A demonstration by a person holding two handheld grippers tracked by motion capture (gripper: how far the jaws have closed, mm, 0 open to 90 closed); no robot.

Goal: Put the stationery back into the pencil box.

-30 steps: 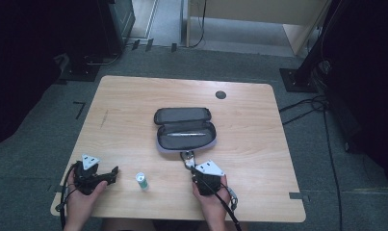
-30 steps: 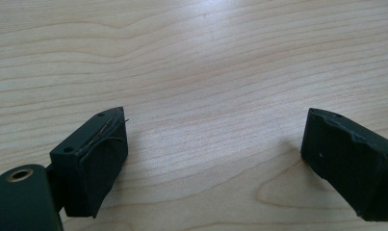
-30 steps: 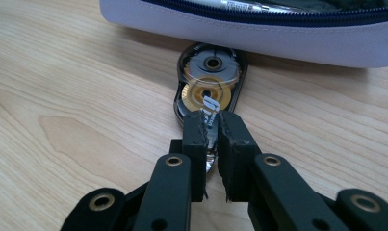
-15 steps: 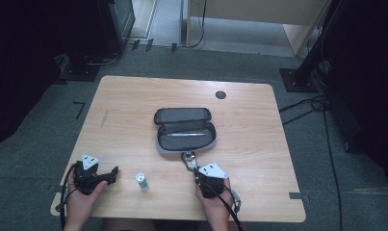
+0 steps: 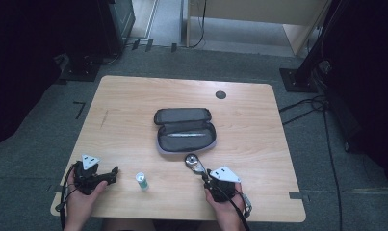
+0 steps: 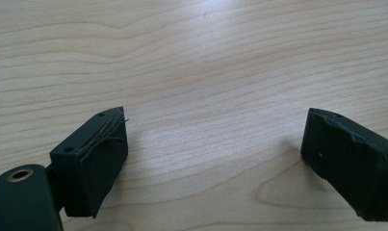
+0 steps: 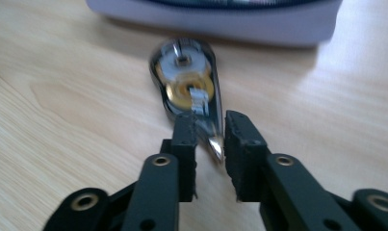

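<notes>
A clear teardrop-shaped tape dispenser (image 5: pixel 194 162) (image 7: pixel 187 82) with white and yellow wheels lies on the wooden table (image 5: pixel 134 96), just in front of an open grey pencil case (image 5: pixel 184 130) (image 7: pixel 211 19). My right gripper (image 5: pixel 204 174) (image 7: pixel 211 139) has the dispenser's narrow tip between its jaws. Those jaws have just been opening and now stand slightly apart, with a small gap beside the tip. My left gripper (image 5: pixel 114 173) (image 6: pixel 213 144) rests near the table's front left, jaws wide open over bare wood. A pen lies inside the case.
A small white and green tube (image 5: pixel 141 181) stands between the two hands near the front edge. A black round grommet (image 5: pixel 221 95) sits at the table's far right. Dark stands and cables surround the table on the floor.
My right hand has drawn back toward the front right, and the dispenser has slid a little away from the case with it. Its jaws have parted slightly. The left hand has stayed still.
</notes>
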